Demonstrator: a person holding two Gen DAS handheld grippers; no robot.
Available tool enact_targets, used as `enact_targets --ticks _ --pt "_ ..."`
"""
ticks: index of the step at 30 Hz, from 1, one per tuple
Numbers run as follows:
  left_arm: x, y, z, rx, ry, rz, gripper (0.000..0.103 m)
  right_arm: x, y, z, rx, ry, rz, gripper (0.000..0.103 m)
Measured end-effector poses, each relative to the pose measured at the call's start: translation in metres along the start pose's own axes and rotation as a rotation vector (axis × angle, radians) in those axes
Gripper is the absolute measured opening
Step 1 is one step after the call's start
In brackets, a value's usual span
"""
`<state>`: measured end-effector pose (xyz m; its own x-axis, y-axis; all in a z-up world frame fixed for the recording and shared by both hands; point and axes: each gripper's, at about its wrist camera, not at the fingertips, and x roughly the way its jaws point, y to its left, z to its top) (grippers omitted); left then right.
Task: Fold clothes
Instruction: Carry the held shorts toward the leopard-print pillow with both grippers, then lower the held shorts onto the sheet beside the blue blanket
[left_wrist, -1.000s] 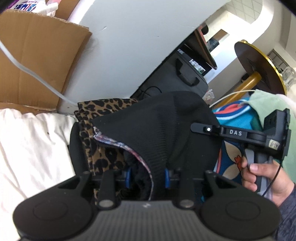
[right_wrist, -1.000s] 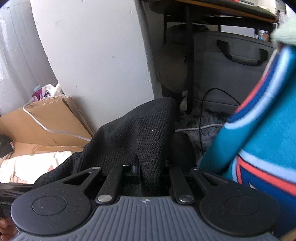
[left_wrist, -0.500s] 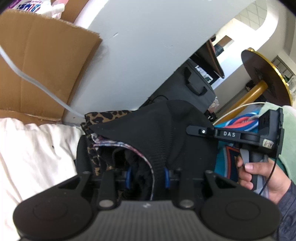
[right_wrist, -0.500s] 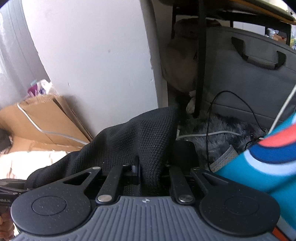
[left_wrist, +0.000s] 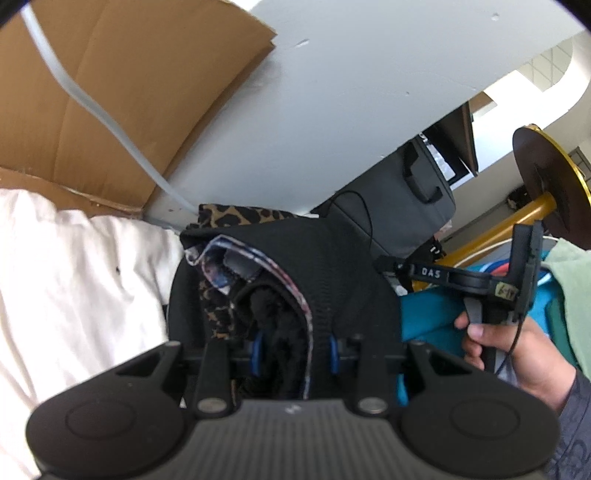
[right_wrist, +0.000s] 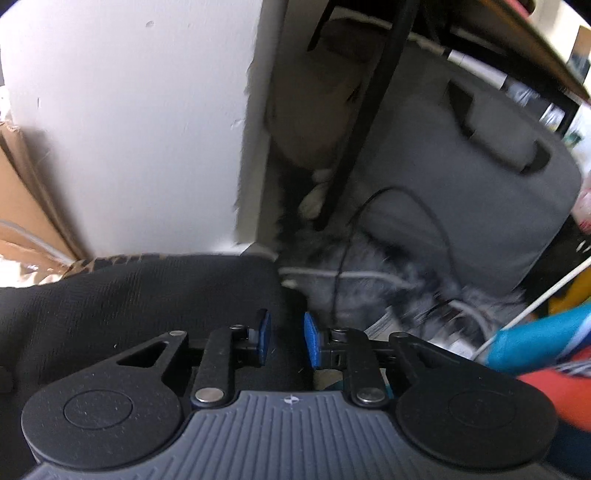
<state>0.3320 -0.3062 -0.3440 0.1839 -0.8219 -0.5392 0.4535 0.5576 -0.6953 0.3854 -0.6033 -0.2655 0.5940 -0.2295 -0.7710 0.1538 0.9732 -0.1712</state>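
Left gripper jaws clamping black knit garment beside leopard-print cloth, right gripper jaws narrowly parted, empty above garment.

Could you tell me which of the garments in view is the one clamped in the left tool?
The black knit garment, bunched between the left tool's blue pads. The leopard-print piece sits behind it, and the teal one lies off to the right, both unheld.

Left tool tips buried in black knit (grip unclear).
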Motion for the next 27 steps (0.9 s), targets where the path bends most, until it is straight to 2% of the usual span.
enact_targets --ticks 4,9,13,16,19,22,24,27 --pt "0.001 -0.001 0.002 -0.002 0.011 0.000 0.035 -0.032 -0.008 -0.008 0.062 -0.088 0.024 0.027" --pt "0.000 -0.002 0.008 -0.016 0.045 0.004 0.040 -0.071 -0.001 -0.047 0.190 -0.173 0.144 0.027" --pt "-0.008 -0.008 0.014 0.020 0.030 0.011 0.046 -0.087 0.016 -0.082 0.242 -0.191 0.213 0.028" --pt "-0.010 -0.004 0.023 0.006 0.002 0.014 0.054 -0.091 0.032 -0.100 0.256 -0.194 0.254 0.028" --pt "-0.005 0.005 0.034 -0.047 -0.014 -0.008 0.054 -0.094 0.047 -0.111 0.270 -0.193 0.306 0.028" --pt "0.004 0.011 0.046 -0.049 -0.030 0.022 0.052 -0.096 0.062 -0.117 0.276 -0.189 0.341 0.028" --pt "0.008 0.016 0.054 -0.060 -0.037 0.004 0.048 -0.097 0.071 -0.117 0.270 -0.194 0.367 0.028" --pt "0.011 0.016 0.065 -0.038 -0.038 -0.003 0.034 -0.099 0.086 -0.115 0.253 -0.199 0.393 0.027"
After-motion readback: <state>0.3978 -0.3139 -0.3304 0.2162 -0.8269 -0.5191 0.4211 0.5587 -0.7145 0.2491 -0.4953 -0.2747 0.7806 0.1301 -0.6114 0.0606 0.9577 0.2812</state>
